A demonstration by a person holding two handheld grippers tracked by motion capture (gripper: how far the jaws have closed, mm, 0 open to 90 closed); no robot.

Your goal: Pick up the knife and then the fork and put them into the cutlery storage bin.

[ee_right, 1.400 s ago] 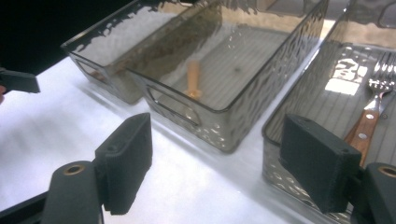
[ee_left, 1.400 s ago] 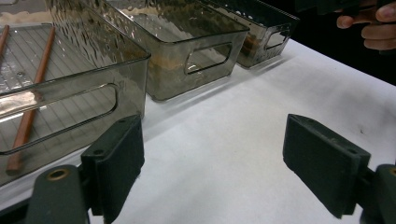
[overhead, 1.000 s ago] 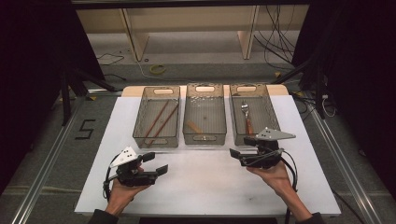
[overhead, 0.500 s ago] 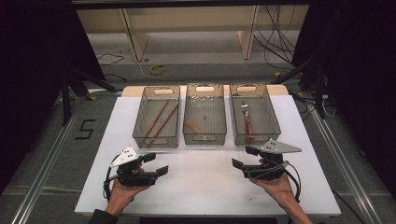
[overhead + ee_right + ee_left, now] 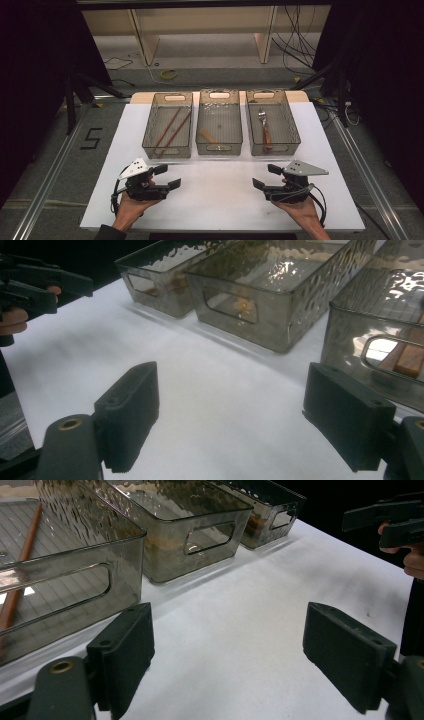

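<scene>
The right gripper (image 5: 263, 176) has drawn back from the right bin (image 5: 272, 122) to the near table edge, jaws spread and empty (like the left gripper (image 5: 166, 176)). The fork (image 5: 263, 127) lies inside that bin, likely just delivered.

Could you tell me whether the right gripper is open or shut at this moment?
Open. The right gripper has its two black fingers spread wide with bare white table between them, holding nothing.
</scene>
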